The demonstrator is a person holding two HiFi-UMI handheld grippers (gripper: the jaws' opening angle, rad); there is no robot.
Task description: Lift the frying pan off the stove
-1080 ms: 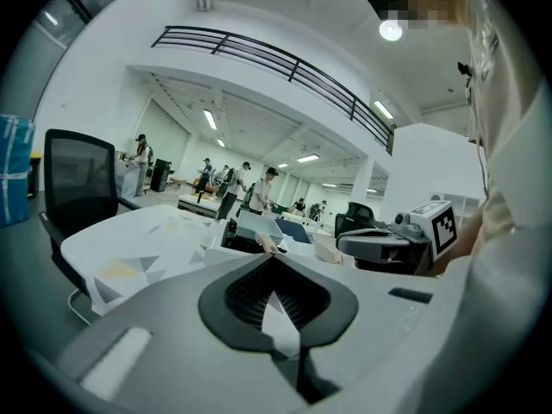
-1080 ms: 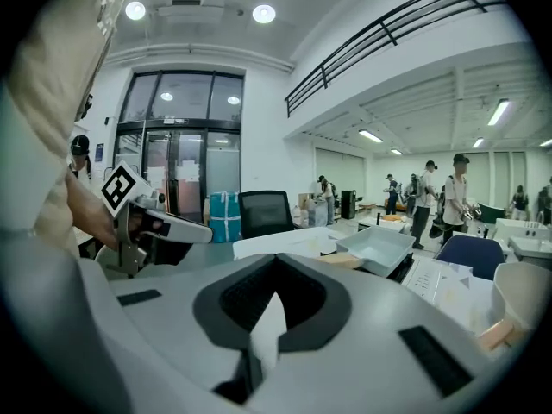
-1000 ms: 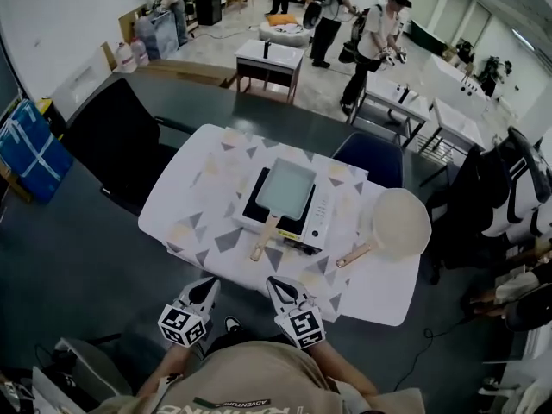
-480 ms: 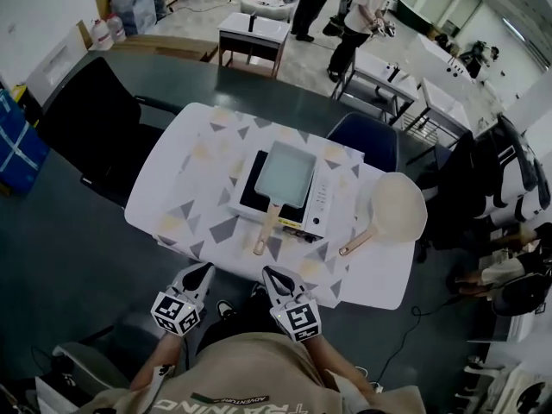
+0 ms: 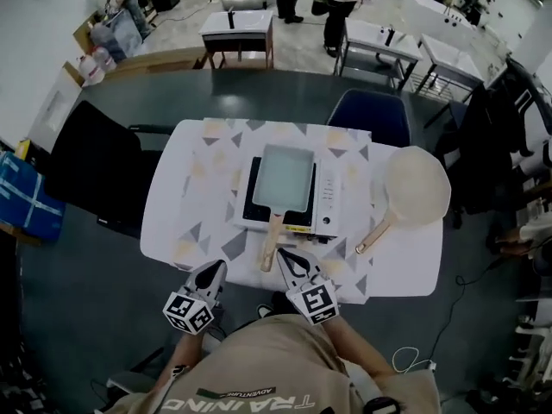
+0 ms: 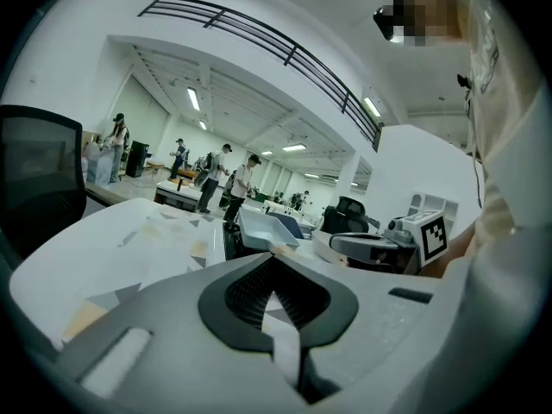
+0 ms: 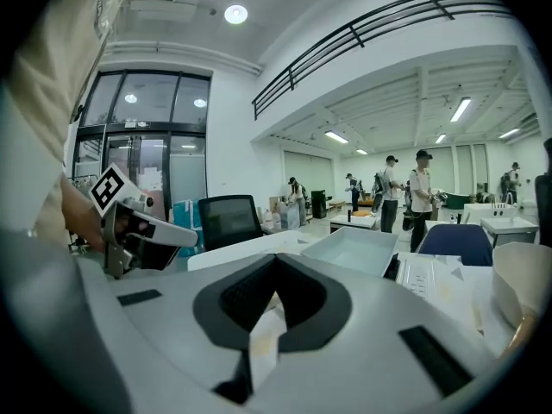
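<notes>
At table centre: rectangular frying pan (image 5: 283, 178) sits on portable stove (image 5: 325, 203), not yet lifted. Wooden handle (image 5: 271, 242) points toward near edge, handy for front grasp. Right gripper (image 5: 286, 259) just beside handle end, clenched, empty. Left gripper (image 5: 216, 270) at near edge, clenched, empty. Round pan (image 5: 417, 195) well apart at right. Room above stove open; bare table (image 5: 177, 218) at left.
</notes>
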